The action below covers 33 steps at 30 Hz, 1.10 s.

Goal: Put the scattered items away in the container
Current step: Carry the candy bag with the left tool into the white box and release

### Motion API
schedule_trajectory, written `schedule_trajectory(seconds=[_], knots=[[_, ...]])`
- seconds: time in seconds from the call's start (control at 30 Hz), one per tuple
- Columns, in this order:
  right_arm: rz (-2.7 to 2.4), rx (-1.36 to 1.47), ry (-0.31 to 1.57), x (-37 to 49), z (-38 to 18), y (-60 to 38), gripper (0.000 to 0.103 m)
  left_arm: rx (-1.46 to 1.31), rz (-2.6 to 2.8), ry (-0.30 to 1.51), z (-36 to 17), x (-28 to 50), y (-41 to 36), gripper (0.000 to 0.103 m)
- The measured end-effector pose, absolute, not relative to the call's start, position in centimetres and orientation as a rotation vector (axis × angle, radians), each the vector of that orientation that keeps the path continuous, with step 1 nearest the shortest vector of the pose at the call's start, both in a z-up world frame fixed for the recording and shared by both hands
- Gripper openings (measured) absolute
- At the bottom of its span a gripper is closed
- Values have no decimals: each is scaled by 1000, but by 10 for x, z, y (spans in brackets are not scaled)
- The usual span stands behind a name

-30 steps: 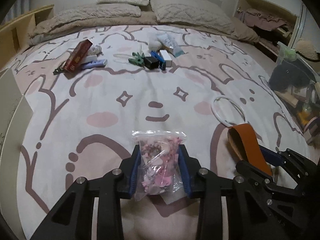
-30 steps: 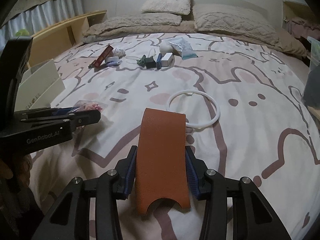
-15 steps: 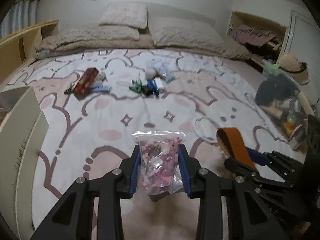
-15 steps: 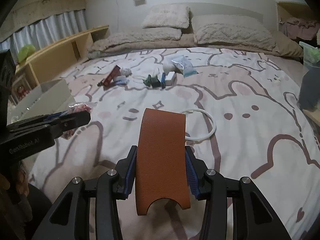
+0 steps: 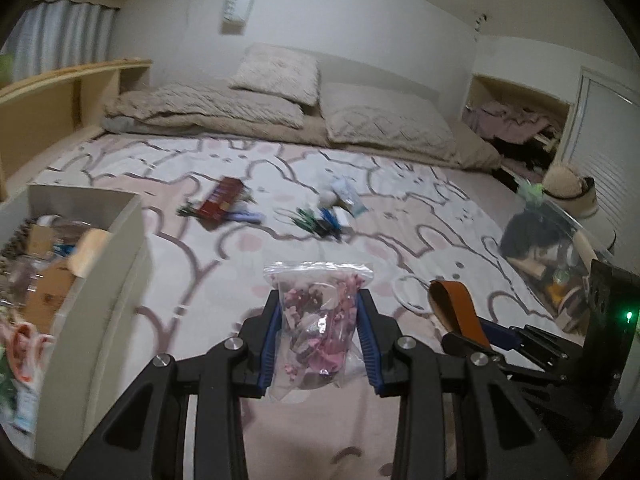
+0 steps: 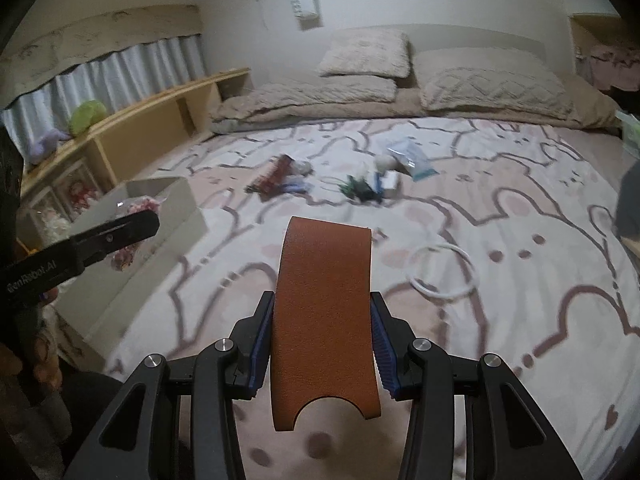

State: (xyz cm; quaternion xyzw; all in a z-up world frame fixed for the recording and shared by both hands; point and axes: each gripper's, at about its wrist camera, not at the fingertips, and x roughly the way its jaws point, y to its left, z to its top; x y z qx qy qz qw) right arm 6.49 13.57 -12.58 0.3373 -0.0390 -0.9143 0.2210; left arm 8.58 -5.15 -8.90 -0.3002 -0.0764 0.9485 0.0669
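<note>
Clamping a clear zip bag (image 5: 318,322) stuffed with small pink and white bits, the left gripper (image 5: 318,344) holds it upright above the bunny-print bedspread (image 5: 420,208), beside the open beige box (image 5: 108,264) already crowded with odds and ends. The right gripper (image 6: 323,354) has its jaws pressed on a curved, grainy orange-brown leather strap (image 6: 325,312) with a rounded notch at its near end. White lettering on the left gripper's arm reads "GenRobot.AI". A white ring (image 6: 442,272) lies on the bedspread.

Beige pillows (image 5: 276,74) and a rumpled quilt (image 5: 200,108) at the bed's head, grey curtain (image 6: 120,68) above a wooden shelf (image 6: 160,120)
</note>
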Motion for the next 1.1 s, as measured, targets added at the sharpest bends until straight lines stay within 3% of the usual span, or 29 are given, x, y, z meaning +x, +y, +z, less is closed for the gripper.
schedule_trajectory(seconds=[0.43,1.1], knots=[[-2408,753,-49,67,-70,54,46,-845,3026,-249,-58,117,-139,36],[-2255,744,-101,55,-43,-20,46,-866,3184,-197,-48,145,-228,36]])
